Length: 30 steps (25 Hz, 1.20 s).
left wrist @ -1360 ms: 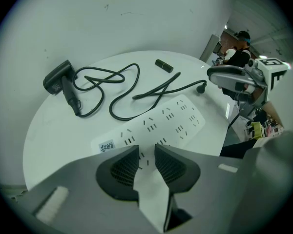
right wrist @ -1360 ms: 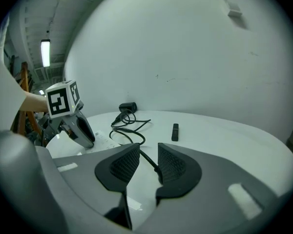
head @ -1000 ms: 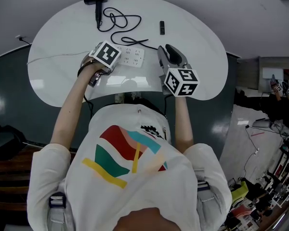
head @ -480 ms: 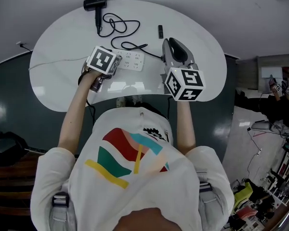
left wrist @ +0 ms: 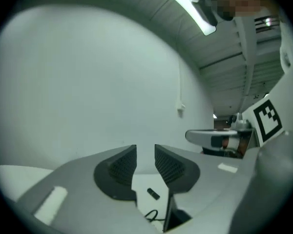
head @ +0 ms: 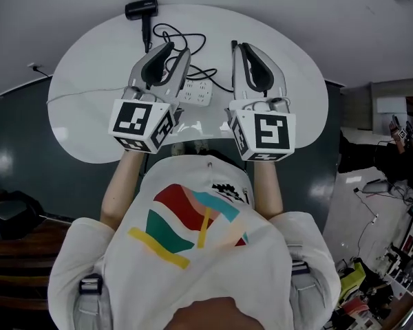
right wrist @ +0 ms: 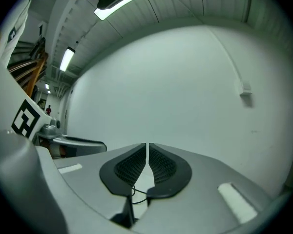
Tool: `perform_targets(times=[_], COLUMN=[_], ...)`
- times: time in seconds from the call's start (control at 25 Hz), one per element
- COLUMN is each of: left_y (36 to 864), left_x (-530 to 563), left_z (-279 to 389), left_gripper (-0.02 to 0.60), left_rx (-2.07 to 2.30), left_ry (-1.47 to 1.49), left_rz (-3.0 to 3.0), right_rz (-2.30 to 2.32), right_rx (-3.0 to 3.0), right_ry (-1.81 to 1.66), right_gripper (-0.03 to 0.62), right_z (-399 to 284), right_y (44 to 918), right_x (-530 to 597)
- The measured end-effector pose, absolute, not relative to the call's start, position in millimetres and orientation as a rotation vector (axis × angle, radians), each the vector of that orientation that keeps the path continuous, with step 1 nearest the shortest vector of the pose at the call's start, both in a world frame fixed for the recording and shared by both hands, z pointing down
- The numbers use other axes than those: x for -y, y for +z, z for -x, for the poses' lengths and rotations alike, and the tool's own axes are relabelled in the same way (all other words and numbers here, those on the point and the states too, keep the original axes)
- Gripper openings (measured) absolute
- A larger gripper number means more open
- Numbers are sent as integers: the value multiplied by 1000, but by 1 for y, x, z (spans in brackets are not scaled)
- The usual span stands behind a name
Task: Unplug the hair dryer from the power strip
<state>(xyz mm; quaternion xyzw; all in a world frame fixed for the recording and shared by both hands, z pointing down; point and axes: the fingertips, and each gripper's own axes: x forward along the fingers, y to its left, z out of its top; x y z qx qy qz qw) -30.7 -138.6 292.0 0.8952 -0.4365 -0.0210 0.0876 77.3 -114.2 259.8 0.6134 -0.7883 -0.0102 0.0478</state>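
Fingers, left gripper view: left gripper [left wrist: 145, 162] released; a clear gap between the black ribbed fingers [left wrist: 121, 167] with nothing in it; the jaws have just been closing.
Under that gap: white bench [left wrist: 142, 182], a small black bar [left wrist: 153, 194], a loop of cable [left wrist: 153, 216].
Fingers, right gripper view: right gripper [right wrist: 147, 161] clenched to a hairline slit, gripping nothing; the jaws have just been closing; thin cable shows below.
Head view, key relation: both grippers held level above the bench; power strip [head: 196, 91] lies beneath and between them, long axis across the picture.
Plug end: cable meets the strip's right end, nearer the right gripper; cannot tell whether the plug is seated.
Hair dryer [head: 142, 9]: at the far rim, handle toward the person, well apart from both grippers.
Materials: strip flat, white, hard plastic; cable thin, black, loosely coiled; dryer black and matt; bench glossy and rounded.
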Motion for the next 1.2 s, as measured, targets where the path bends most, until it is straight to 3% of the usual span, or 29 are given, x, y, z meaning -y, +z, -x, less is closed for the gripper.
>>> perform_targets(times=[0.28, 1.2], left_y=[254, 240], left_x=[109, 86], left_z=[54, 73], left_gripper=[0, -2], left_rx=[1622, 1734], left_ry=[-239, -245], left_rz=[-2748, -2810], right_rz=[-1854, -1780], right_rx=[2447, 2438], right_ry=[-88, -85], right_gripper=[14, 14], right_z=[-58, -30], right_y=[254, 282], right_x=[102, 79])
